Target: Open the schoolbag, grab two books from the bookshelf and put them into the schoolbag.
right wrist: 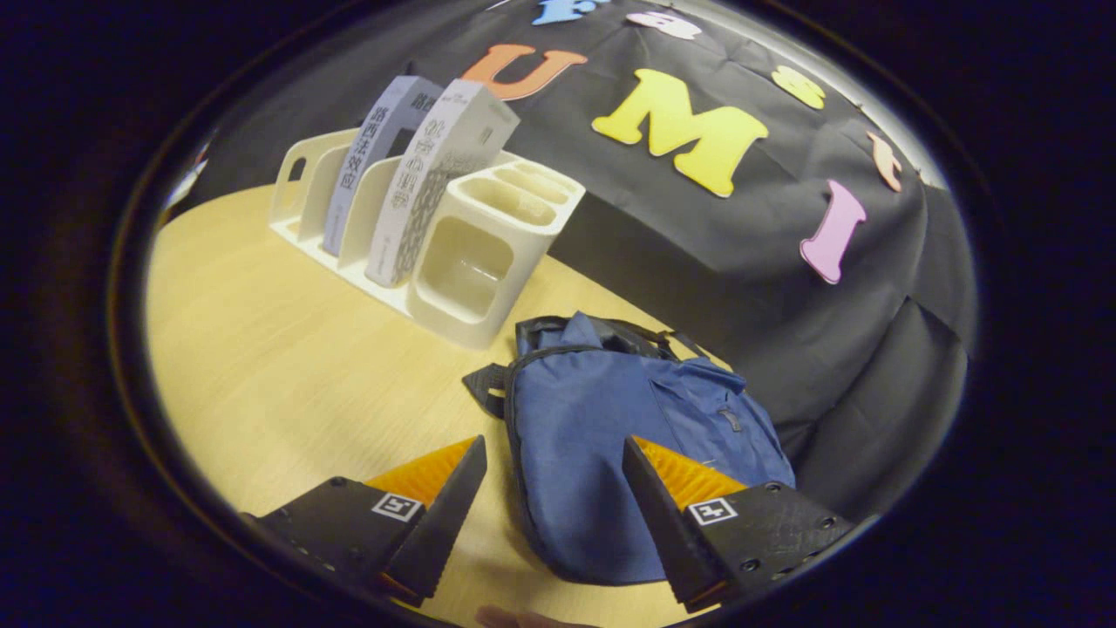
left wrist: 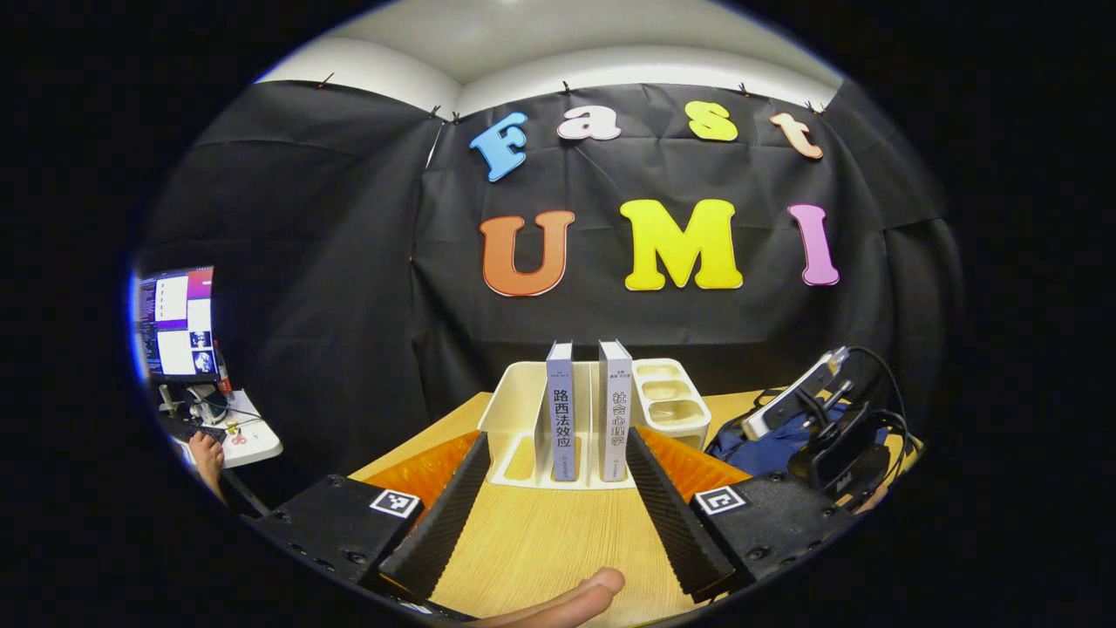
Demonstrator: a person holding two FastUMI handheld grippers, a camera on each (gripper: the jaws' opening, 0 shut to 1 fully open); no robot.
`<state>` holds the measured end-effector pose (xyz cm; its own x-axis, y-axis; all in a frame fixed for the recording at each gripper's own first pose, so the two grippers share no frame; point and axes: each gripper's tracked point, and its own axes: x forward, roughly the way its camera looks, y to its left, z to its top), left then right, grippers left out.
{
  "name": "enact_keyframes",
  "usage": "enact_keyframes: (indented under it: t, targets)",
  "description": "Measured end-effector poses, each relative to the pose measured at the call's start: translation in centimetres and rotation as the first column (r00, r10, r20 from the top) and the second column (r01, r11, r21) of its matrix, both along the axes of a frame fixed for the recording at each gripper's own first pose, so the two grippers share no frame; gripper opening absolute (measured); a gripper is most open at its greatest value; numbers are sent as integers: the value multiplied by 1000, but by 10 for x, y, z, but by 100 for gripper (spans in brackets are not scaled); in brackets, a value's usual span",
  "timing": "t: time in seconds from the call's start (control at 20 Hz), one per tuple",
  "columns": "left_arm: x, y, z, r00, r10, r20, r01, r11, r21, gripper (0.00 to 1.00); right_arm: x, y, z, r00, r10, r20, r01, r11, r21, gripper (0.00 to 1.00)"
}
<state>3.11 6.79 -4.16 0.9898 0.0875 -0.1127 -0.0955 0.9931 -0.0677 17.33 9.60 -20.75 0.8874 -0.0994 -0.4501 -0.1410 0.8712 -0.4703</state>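
Blue bag (right wrist: 610, 436) lies zipped on the table (right wrist: 261, 366), right of the shelf (right wrist: 462, 270) holding two books (right wrist: 418, 174). Right gripper (right wrist: 554, 497) hovers spread over it; left gripper (left wrist: 554, 501) is spread too. Opening comes first: find the zipper.

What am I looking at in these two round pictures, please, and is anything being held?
There is no robot here: a person holds a pair of two-finger tongs in each hand, and a camera rides on each. The left gripper view looks along the left tongs, open and empty, toward a cream bookshelf on the wooden table, with two upright books in it. The right tongs show farther off there. The right gripper view looks down along the right tongs, also open, hovering over a blue schoolbag lying beside the bookshelf. Nothing is held yet.
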Motion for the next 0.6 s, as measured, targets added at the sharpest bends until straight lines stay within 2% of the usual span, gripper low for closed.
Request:
enact_keyframes:
  t: [0.15,0.25,0.3,0.35,0.4,0.6]
  targets:
    - [-1,3,0,1000,-2,0,2,1000,-8,98,9,-3,-13,999,-37,-30,35,999,-38,94]
    - [0,5,-1,1000,3,-4,-3,1000,-13,98,16,-7,-7,999,-51,0,51,996,-77,94]
    - [0,5,-2,1000,1,-5,-1,1000,-17,99,21,-9,-4,998,-55,12,56,994,-99,98]
    - [1,4,-3,1000,1,-12,-1,1000,-25,98,24,-12,-7,998,-62,10,63,991,-117,93]
    - [1,6,-5,1000,6,-19,-7,999,-35,98,26,-13,-8,998,-64,-1,63,990,-123,93]
    - [5,5,-9,999,2,-32,-3,999,-46,99,20,-13,5,997,-72,-14,71,993,-91,81]
